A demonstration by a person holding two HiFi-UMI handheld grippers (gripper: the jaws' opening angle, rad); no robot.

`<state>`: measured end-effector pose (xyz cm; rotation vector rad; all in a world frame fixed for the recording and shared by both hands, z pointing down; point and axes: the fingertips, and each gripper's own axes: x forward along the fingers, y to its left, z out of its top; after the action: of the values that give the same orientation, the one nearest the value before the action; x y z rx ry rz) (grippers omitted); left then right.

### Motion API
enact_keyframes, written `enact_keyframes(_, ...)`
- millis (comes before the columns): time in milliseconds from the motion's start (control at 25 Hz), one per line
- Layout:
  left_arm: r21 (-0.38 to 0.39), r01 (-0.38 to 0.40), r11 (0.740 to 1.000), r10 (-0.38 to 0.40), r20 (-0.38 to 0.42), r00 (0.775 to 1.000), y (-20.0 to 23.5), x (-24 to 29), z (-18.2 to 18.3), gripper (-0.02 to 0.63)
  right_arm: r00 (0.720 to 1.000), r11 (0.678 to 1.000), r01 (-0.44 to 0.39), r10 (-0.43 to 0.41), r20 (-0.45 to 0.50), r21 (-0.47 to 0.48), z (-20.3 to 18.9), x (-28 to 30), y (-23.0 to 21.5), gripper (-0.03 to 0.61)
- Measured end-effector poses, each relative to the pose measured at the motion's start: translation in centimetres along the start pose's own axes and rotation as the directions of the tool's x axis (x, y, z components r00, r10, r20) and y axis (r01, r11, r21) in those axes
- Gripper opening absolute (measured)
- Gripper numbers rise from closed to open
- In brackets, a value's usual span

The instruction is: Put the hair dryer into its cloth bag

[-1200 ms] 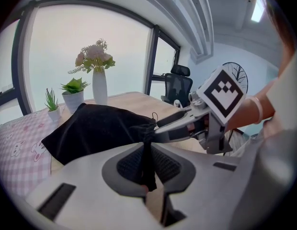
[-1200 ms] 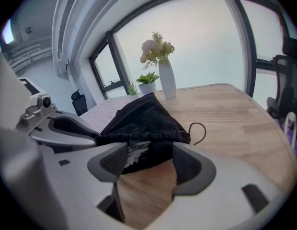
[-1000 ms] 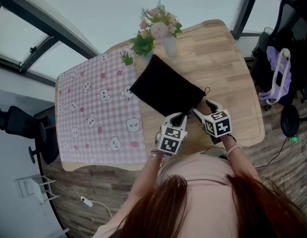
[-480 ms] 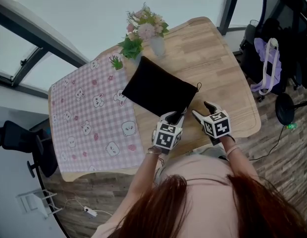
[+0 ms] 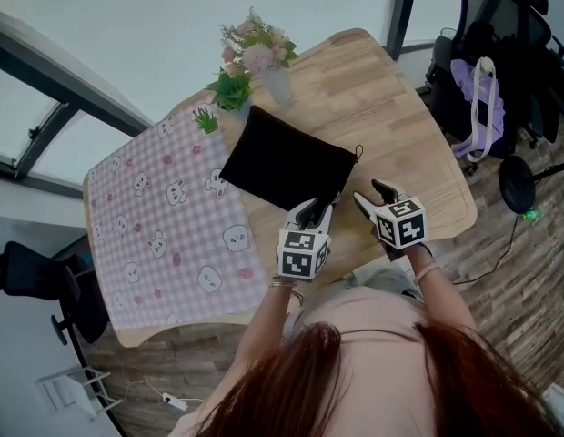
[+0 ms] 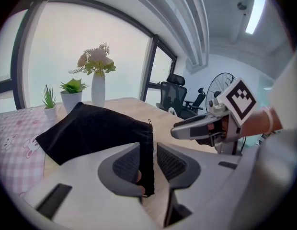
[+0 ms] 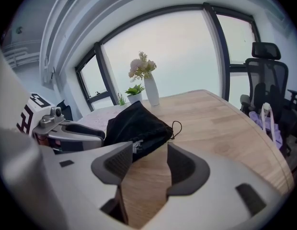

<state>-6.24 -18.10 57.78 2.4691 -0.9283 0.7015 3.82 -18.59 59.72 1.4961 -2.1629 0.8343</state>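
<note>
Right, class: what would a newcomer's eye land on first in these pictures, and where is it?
The black cloth bag lies in the middle of the wooden table, beside a pink bear-print tablecloth. Its near edge hangs between the left gripper's jaws, which have just been opening; the right gripper, its jaws just closing further with nothing between them, is alongside. A vase of flowers stands at the far edge.

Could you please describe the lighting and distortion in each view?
Head view: soft, even daylight; the black cloth bag shows almost no surface detail. Left gripper view: strong fisheye with dark corners, the window washed out white. Right gripper view: the same fisheye bends the window frames; the wooden table is sharp.
</note>
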Motion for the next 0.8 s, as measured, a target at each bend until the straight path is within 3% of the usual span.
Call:
enact_keyframes(240,-0.015,-0.061,0.998,0.062,0.072,0.995,0.4,-1.7,1.9,0.076,0.998,0.999,0.008,-0.005,0.064,-0.054,1.8,-0.9,-0.3,0.151)
enact_keyframes(800,-0.069,-0.236,0.969,0.244,0.174,0.954,-2.3,-5.3,5.0,0.031,0.986,0.977,-0.081,0.108,0.127,-0.199,3.6,-5.1,-0.1,0.091)
